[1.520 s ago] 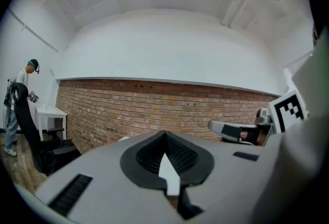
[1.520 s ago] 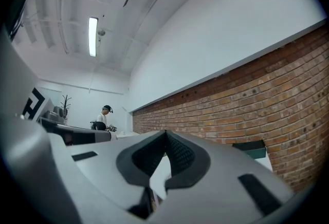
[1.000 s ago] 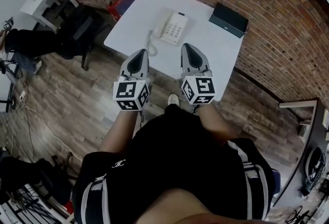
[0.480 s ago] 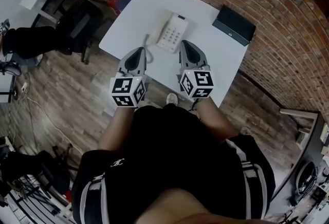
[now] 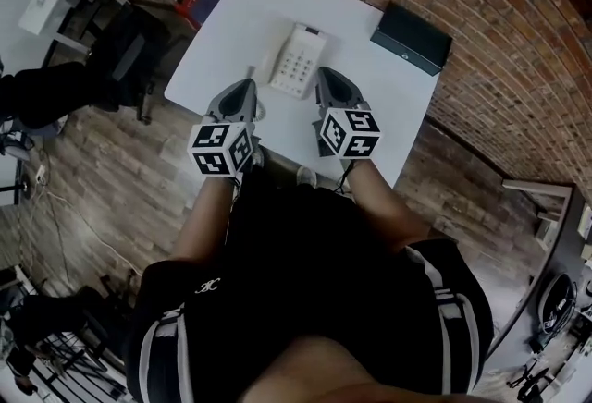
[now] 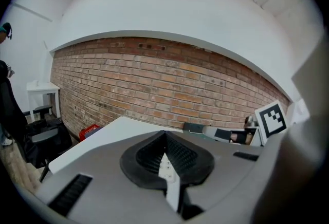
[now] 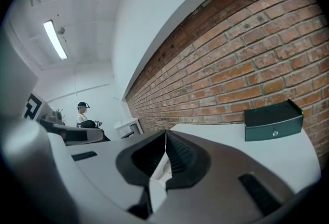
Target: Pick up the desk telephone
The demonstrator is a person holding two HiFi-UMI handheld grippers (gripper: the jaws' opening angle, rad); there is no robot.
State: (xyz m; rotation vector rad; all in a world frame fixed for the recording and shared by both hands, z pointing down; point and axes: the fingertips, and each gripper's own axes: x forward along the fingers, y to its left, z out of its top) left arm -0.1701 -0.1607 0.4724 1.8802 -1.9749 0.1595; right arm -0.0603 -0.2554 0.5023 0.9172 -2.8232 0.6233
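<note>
Two grippers, one target between them.

Head view: we see desk telephone (image 5: 294, 62) flat on white counter (image 5: 370, 101), long axis running away from us, handset along its left side. Left gripper (image 5: 248, 83) and right gripper (image 5: 326, 74) flank its near end, about equally near, neither touching.

Left gripper view: fingers (image 6: 149, 157) pressed together, nothing pinched.

Right gripper view: same, tips touching, empty.

We judge both must spread, then close in from either side.

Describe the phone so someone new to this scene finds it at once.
Find the white table against the brick wall. Near its middle, just beyond the left gripper and right gripper, lies the phone. It is white with a keypad and handset, unlike the dark box at the table's far right corner.
</note>
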